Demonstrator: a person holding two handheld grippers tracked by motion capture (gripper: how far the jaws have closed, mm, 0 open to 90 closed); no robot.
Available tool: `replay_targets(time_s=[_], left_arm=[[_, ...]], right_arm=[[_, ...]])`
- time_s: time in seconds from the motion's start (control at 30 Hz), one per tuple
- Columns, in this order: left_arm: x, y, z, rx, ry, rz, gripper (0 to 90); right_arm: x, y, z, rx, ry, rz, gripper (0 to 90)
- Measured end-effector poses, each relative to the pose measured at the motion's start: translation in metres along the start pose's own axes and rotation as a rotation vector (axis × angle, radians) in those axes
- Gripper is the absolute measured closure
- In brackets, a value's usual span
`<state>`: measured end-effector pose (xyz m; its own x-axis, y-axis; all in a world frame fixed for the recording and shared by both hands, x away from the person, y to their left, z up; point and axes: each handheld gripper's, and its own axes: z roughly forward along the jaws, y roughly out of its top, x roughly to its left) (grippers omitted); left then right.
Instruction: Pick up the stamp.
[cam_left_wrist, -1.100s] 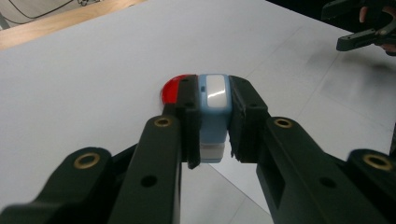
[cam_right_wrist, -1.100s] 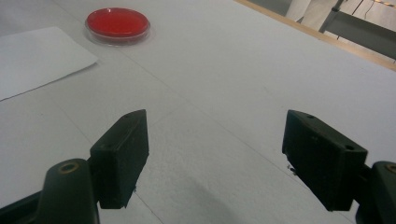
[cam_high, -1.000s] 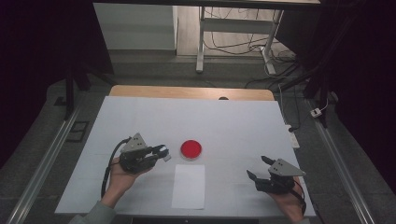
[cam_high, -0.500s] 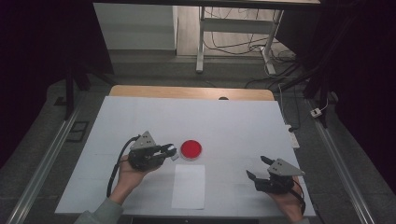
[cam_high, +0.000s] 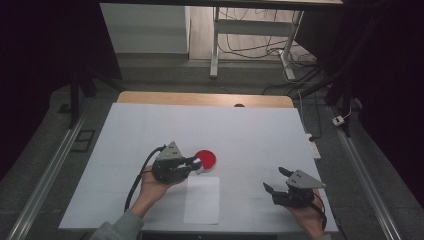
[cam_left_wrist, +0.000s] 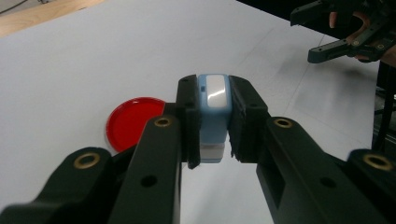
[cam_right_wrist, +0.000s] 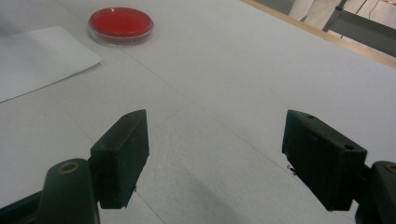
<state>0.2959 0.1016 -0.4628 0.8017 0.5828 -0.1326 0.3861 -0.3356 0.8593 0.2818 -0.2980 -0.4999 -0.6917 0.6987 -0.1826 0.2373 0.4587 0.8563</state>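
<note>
1. High view: the left tool (cam_high: 192, 164) sits in the person's left hand (cam_high: 152, 186), low over the white worktop (cam_high: 250, 135), its tip at the near-left edge of the round red shallow dish (cam_high: 206, 159).
2. Left gripper view: the left tool (cam_left_wrist: 214, 123) is clamped on a small light-blue block with a white face (cam_left_wrist: 213, 109), both pads pressing its sides, and the block stands upright between them.
3. Left gripper view again: the red dish (cam_left_wrist: 133, 122) lies on the worktop just to the left of the gripped block.
4. A white sheet of paper (cam_high: 202, 199) lies flat just in front of the dish, on the person's side.
5. Right gripper view: the right tool (cam_right_wrist: 215, 156) stands wide apart with nothing between its pads, above bare worktop.
6. High view: the right tool (cam_high: 274, 181) rests near the worktop's near-right corner, well apart from the dish and paper.
</note>
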Motion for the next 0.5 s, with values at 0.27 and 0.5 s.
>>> replay_targets(time_s=[0.27, 0.5], left_arm=[[-0.0056, 0.0050, 0.0072, -0.001, -0.015, 0.006, 75.7], [-0.0077, 0.0061, 0.0086, 0.001, -0.020, 0.008, 75.6]], right_arm=[[0.0002, -0.0003, 0.0006, 0.001, 0.001, 0.002, 23.1], [0.0003, -0.0004, 0.0006, 0.001, 0.002, 0.002, 23.1]])
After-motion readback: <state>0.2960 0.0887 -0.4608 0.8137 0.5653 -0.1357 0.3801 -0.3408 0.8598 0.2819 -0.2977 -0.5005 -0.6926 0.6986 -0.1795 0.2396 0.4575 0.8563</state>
